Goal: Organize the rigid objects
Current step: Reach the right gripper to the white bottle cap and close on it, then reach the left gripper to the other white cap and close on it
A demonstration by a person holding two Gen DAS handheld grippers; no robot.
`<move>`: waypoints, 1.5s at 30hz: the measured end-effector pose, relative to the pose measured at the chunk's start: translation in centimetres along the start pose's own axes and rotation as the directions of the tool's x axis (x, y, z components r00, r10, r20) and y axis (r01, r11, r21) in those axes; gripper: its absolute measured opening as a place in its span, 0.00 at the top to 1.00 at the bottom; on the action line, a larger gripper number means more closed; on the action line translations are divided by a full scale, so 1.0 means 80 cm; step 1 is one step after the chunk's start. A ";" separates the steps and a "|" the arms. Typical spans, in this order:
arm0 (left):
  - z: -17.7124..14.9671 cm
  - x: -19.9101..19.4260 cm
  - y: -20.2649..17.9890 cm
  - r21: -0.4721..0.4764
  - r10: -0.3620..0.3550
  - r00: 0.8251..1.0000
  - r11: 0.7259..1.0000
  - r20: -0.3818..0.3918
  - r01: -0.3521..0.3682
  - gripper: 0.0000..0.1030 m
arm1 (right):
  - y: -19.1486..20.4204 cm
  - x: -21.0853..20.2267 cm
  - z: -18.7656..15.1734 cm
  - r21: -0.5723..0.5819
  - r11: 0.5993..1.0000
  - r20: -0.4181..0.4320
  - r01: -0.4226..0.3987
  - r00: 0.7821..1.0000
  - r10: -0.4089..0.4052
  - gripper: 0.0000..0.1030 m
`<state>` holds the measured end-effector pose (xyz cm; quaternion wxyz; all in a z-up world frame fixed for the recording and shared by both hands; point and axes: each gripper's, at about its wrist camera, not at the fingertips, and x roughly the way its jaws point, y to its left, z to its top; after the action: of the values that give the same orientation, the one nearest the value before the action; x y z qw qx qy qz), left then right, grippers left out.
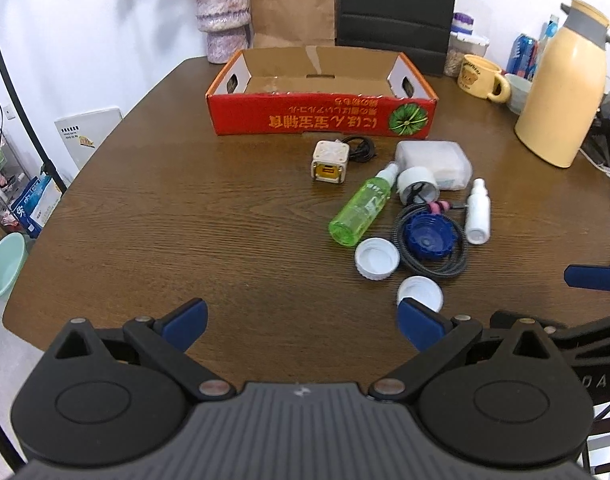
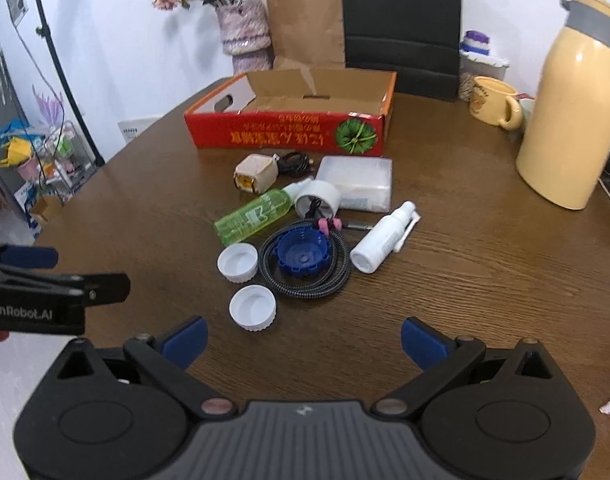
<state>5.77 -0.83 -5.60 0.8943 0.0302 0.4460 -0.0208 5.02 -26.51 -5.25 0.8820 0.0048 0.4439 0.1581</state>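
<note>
Two hand-held grippers hover over a brown wooden counter, with the loose items in a cluster ahead of them. At far left, the left gripper has its blue-padded fingers spread wide and holds nothing. Farther back on the counter stands an open red cardboard box, its interior bare. Just in front of the box lies a small beige cube-shaped device with a coiled black cord beside it. To its right a green spray bottle lies on its side, its nozzle near a white cylindrical cap and a translucent white packet. Nearer the grippers sit two upturned white lids. A blue ridged lid rests inside a coil of braided cable, and a white spray bottle lies just to the right of it. The right gripper likewise has its fingers wide apart and empty. At far right stands a cream thermos jug, with a yellow mug behind it.
</note>
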 end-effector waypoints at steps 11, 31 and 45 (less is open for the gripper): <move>0.005 0.051 0.034 -0.008 0.039 0.998 0.999 -0.048 -0.039 0.00 | 0.041 0.088 0.007 -0.061 0.996 -0.069 -0.058 0.996 0.054 0.15; 0.018 0.081 0.037 -0.001 0.004 0.997 1.000 -0.078 -0.004 0.00 | 0.043 0.105 0.015 -0.013 0.999 -0.042 -0.050 0.998 0.050 0.62; 0.035 0.116 -0.036 0.075 -0.072 0.995 0.994 -0.063 0.077 0.00 | -0.023 0.082 0.010 0.076 0.996 -0.003 0.042 0.999 -0.042 0.62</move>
<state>13.36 -4.01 -11.45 0.8773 0.0487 0.4723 -0.0704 9.77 -26.29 -10.14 0.8841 0.0291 0.4501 0.1222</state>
